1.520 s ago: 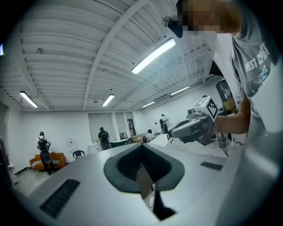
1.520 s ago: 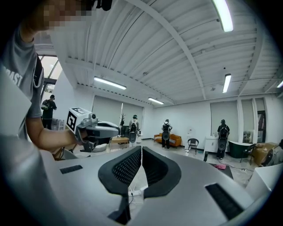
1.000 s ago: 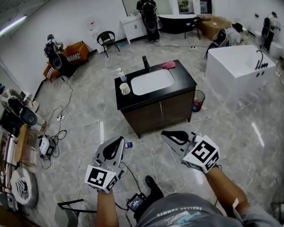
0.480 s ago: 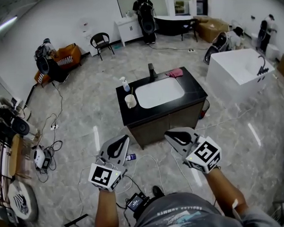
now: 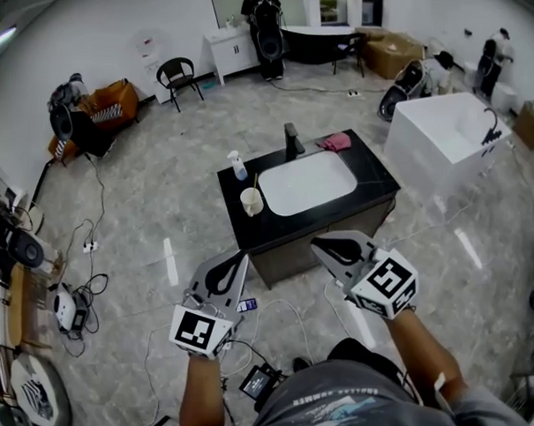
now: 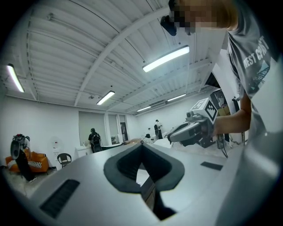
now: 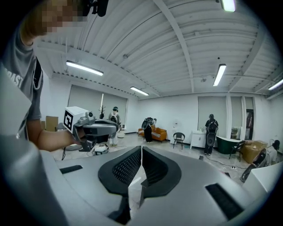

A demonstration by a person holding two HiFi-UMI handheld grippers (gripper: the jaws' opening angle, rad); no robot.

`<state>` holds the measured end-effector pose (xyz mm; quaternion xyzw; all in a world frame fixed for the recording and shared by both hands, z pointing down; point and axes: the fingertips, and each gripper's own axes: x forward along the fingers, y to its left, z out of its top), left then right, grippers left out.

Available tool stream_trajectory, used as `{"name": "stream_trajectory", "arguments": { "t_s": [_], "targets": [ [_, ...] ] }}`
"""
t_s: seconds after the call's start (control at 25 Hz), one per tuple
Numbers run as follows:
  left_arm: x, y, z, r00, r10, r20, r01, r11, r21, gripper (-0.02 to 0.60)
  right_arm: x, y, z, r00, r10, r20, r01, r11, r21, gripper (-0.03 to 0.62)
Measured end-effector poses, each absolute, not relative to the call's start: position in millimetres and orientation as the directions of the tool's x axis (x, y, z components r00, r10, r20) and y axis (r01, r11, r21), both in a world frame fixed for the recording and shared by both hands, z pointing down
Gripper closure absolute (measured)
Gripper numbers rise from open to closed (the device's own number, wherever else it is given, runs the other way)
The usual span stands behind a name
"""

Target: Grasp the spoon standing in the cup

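Both tools are empty. Left tool [image 5: 237, 258]: jaws together, pads [image 6: 121, 170] meeting at the tips in the left gripper view, nothing between. Right tool [image 5: 319, 245]: also closed, only a hairline slit between its pads [image 7: 126, 170], nothing in it.

Change over the last second: the person has walked up to the desk [image 5: 378, 175]. It sat well ahead of both tools a second ago. Now its near edge is just beyond the tool tips in the head view. The tools kept the same forward-pointing pose, with no jaw change.

Cup [image 5: 251, 201] stands on the desk top ahead of the left tool, slightly right of its tip, and ahead-left of the right tool. Spoon [image 5: 255, 182] stands in it, thin handle sticking up past the rim; too small to tell more. Spray bottle [image 5: 239, 166] is just beyond the cup, and the sink basin [image 5: 306, 182] is right of it, ahead of the right tool.

Meaning: this is the approach phase, no contact yet. The cup looks nearer the left tool, but either could take it. Whichever goes must open its jaws first, then close on the handle above the rim. Risk: a jaw clipping the rim could tip the cup.
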<state>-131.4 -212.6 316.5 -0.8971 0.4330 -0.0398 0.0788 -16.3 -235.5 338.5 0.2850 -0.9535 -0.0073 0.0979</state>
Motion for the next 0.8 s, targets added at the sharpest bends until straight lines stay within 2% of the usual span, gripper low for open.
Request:
{"name": "stream_trajectory", "arguments": {
  "t_s": [0.32, 0.8],
  "targets": [
    [-161.2, -264.4, 326.4, 0.583, -0.812, 0.029, -0.798, -0.578, -0.172, 0.58, -50.6, -305.6, 357.9, -0.838, -0.51, 0.191, -0.512, 0.858, 0.044, 0.56],
    [-187.3, -401.6, 364.2, 0.488, -0.868, 0.087, -0.859, -0.496, -0.127, 0.58, -90.4, -455.3, 419.9, -0.883, -0.402, 0.243, -0.418, 0.908, -0.016, 0.56]
  ]
}}
